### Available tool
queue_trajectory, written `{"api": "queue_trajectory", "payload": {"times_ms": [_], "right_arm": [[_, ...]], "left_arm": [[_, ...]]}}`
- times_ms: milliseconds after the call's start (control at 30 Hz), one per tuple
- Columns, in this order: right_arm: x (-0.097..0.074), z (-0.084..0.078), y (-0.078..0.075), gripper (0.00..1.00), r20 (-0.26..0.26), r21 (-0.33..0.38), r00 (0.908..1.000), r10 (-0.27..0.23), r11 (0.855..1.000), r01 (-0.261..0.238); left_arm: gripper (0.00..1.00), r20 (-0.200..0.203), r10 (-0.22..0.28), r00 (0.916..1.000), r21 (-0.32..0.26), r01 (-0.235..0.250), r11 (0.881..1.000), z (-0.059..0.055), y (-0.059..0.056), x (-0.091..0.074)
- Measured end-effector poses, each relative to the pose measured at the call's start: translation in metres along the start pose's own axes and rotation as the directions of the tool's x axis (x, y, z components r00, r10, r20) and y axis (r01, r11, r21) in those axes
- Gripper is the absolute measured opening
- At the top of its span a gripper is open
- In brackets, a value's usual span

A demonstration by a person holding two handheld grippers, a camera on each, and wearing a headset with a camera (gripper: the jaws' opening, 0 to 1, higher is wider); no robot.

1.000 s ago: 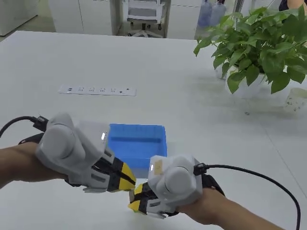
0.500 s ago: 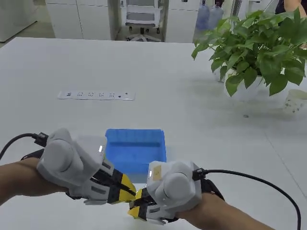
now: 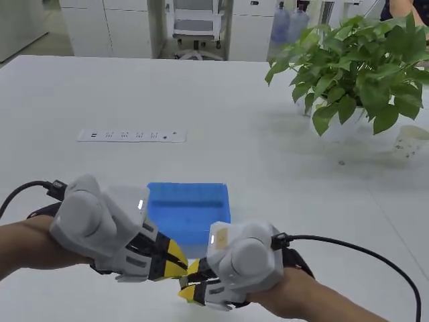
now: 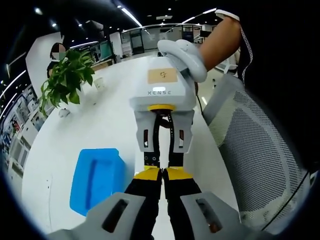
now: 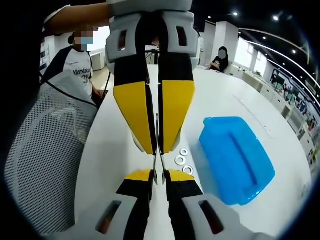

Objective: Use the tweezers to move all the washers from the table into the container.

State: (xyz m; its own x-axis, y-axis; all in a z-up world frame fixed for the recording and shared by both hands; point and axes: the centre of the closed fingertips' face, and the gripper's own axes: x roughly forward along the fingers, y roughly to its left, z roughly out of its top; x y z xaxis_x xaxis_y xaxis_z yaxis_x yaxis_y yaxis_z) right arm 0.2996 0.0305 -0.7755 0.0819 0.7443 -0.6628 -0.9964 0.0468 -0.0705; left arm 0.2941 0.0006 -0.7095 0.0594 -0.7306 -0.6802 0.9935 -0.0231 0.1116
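Note:
In the head view the left gripper (image 3: pixel 179 258) and the right gripper (image 3: pixel 191 285) meet tip to tip just in front of the blue container (image 3: pixel 188 204). In the right gripper view a thin metal pair of tweezers (image 5: pixel 157 165) runs between my right gripper's (image 5: pixel 159 176) shut jaws and up between the yellow fingers (image 5: pixel 135 115) of the left gripper (image 5: pixel 159 149). Three washers (image 5: pixel 179 160) lie on the white table beside the blue container (image 5: pixel 237 160). In the left gripper view its jaws (image 4: pixel 161 173) are shut, facing the right gripper (image 4: pixel 162 161).
A white power strip (image 3: pixel 131 136) lies further back on the table (image 3: pixel 268 174). A potted plant (image 3: pixel 362 67) stands at the back right. An office chair (image 3: pixel 194 20) is behind the table. A mesh chair (image 5: pixel 45 150) and seated people are at the near edge.
The head camera has tilted slightly, so the container sits lower in the picture. Both grippers stay tip to tip with hardly any movement.

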Motion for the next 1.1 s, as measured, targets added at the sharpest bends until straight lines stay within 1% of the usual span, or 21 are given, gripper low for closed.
{"api": "queue_trajectory", "payload": {"times_ms": [700,1100], "right_arm": [[-0.01,-0.008,-0.022,0.12,0.001,0.002,0.9982,-0.059,0.998,0.059],[-0.012,-0.016,-0.028,0.13,-0.004,0.013,0.9974,-0.072,0.997,0.073]], "left_arm": [[0.06,0.009,-0.015,0.9998,0.035,0.015,0.999,0.005,0.019,0.006],[0.06,-0.005,-0.04,0.9992,0.052,0.04,0.998,0.005,0.024,0.014]]}}
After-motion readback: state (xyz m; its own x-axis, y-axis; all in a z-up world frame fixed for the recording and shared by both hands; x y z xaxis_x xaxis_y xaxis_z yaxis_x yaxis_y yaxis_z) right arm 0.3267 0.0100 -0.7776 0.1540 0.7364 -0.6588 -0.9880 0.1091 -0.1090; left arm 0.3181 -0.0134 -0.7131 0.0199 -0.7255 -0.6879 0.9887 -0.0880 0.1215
